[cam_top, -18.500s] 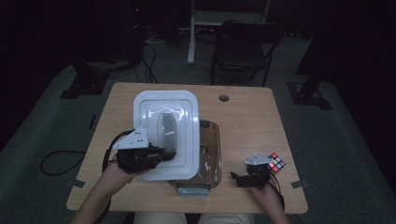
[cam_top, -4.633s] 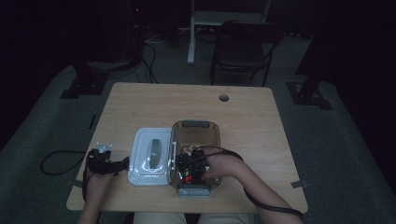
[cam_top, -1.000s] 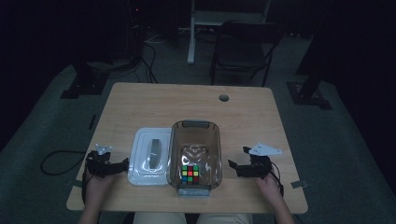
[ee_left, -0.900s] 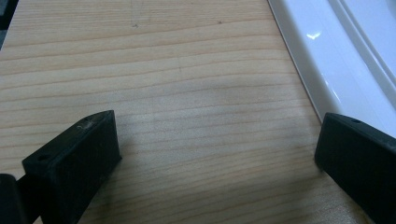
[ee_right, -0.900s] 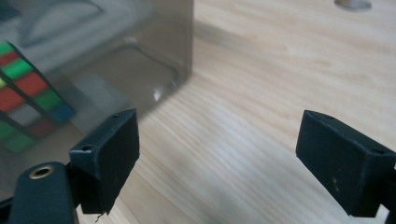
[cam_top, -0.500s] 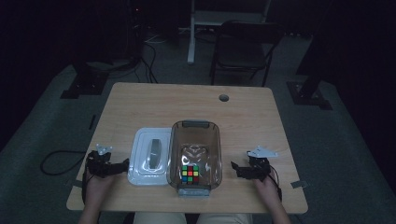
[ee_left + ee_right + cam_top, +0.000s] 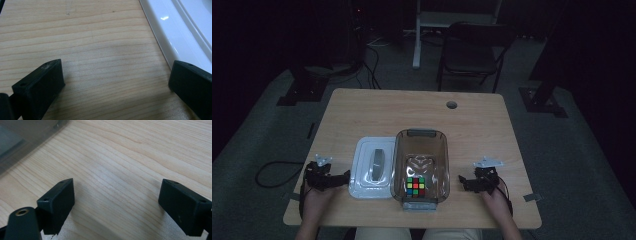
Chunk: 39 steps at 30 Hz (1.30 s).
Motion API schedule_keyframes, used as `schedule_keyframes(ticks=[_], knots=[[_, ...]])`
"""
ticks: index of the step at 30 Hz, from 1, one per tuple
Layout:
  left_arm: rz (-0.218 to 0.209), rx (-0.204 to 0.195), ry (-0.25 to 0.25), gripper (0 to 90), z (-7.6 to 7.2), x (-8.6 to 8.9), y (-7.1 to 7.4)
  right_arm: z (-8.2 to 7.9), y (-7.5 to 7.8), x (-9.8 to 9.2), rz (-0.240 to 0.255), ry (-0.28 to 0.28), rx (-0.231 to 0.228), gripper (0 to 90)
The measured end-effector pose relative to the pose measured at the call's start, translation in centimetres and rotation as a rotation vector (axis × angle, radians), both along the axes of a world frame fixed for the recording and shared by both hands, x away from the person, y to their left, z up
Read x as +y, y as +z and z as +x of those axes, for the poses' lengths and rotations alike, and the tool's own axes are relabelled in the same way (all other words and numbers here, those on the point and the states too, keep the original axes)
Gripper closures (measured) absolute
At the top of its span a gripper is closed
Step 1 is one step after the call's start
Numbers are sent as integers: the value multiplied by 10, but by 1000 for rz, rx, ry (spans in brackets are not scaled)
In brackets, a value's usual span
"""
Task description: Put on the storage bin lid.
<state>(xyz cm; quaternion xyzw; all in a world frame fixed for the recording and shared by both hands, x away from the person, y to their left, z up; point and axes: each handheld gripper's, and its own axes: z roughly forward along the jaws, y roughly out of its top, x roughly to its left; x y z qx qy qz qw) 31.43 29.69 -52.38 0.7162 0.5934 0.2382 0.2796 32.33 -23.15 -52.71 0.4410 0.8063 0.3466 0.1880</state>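
Two grippers parked, cube boxed

Both sit low at the near edge w/ jaws apart, holding nothing: left gripper (image 7: pixel 346 178) just beside the white lid (image 7: pixel 373 167), right gripper (image 7: pixel 463 182) near the clear bin (image 7: pixel 420 136). Cube (image 7: pixel 415 186) rests inside the bin's near end. Next step likely lidding: grab lid by its rim, keep it level. Vs 1 s ago, right gripper sits a bit nearer the person; cube unmoved.

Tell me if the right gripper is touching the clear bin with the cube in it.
Apart. In the high view bare tabletop separates the right gripper from the clear bin; in the right gripper view wood grain alone lies between its open jaws, the bin off at the upper left.
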Motion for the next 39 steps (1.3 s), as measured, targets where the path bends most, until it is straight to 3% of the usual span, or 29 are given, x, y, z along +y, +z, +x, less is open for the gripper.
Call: schedule_keyframes(ticks=[6, 11, 18, 26, 35, 39], knots=[[2, 0, -9, 7, -1, 1, 0, 0, 0, 0, -1, -2, 1, 129], [-16, 29, -13, 7, -2, 0, 4, 0, 0, 0, 0, -4, 2, 128], [-35, -9, -17, 8, -9, -7, 22, 0, 0, 0, 0, -3, 1, 128], [-58, -19, -110, 8, -17, -30, 35, 0, 0, 0, 0, -4, 2, 128], [-51, -31, -200, 8, -19, -56, 47, 0, 0, 0, 0, -4, 1, 128], [-51, -29, -266, 8, -17, -68, 47, 0, 0, 0, 1, -4, 2, 128]])
